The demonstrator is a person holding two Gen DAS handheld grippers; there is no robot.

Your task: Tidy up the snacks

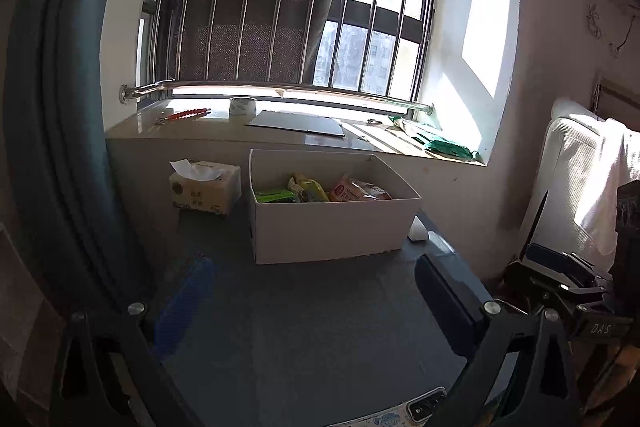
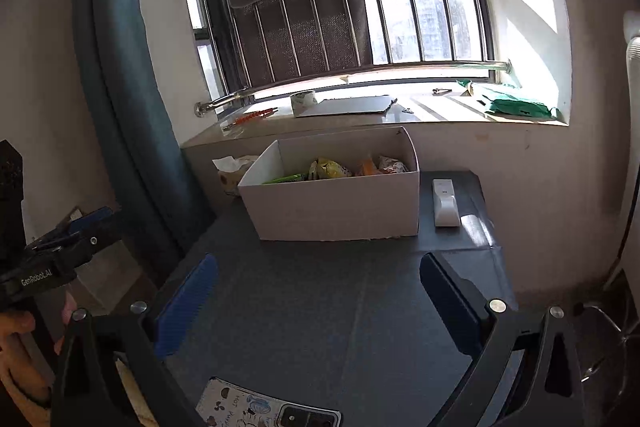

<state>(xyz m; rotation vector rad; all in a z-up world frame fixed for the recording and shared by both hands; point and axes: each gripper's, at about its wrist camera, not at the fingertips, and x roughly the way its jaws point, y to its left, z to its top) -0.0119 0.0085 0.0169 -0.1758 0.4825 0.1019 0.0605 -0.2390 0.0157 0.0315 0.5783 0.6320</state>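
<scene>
While both tools, left tool [image 1: 308,311] and right tool [image 2: 320,307], hung released over the table [image 2: 320,307], the snacks [image 2: 340,169] lay boxed at twelve o'clock; sorting seemingly finished, so withdrawing came next.

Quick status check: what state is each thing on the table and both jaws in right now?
White box: open, upright, snack packets inside.
Tissue pack: opened, a tissue sticking out.
Phone: lying back up.
White remote: lying flat beside the box.
Left gripper: jaws open, empty.
Right gripper: jaws open, empty.
</scene>
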